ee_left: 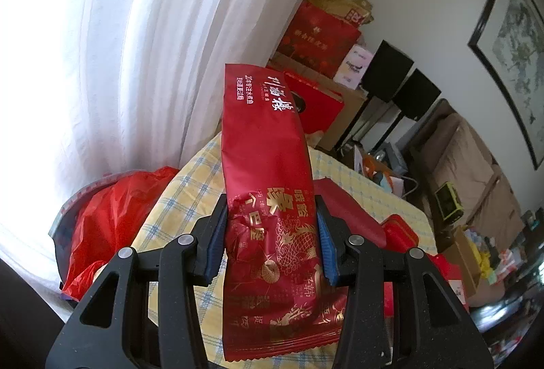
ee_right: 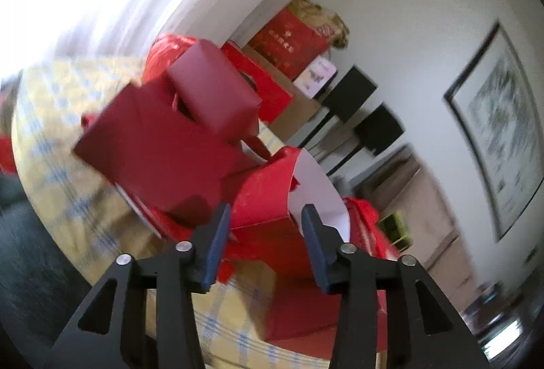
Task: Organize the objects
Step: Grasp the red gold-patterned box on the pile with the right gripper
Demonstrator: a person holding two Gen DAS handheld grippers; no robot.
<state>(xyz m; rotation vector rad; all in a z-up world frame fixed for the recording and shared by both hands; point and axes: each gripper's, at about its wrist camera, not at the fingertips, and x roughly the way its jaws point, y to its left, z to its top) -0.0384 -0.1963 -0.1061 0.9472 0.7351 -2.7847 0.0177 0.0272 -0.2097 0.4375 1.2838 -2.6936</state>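
My left gripper (ee_left: 270,209) is shut on a long red snack packet (ee_left: 265,131) with gold lettering, held upright over the table's yellow checked cloth (ee_left: 190,185); its blue pads dent the wrapper. In the blurred right wrist view, my right gripper (ee_right: 267,216) stands open. The corner of a bright red carton (ee_right: 261,199) with a white inner flap (ee_right: 316,185) lies between its fingers, and the pads are not pressing it. Behind the carton, a small dark red box (ee_right: 210,90) rests on a larger one (ee_right: 153,144).
A red plastic bag (ee_left: 112,216) lies at the table's left, a flat dark red box (ee_left: 350,209) and a red tin (ee_left: 399,233) at its right. Stacked red gift boxes (ee_left: 319,39), black speakers (ee_left: 387,70) and a sofa (ee_left: 469,165) stand beyond. A white curtain (ee_left: 136,46) hangs at left.
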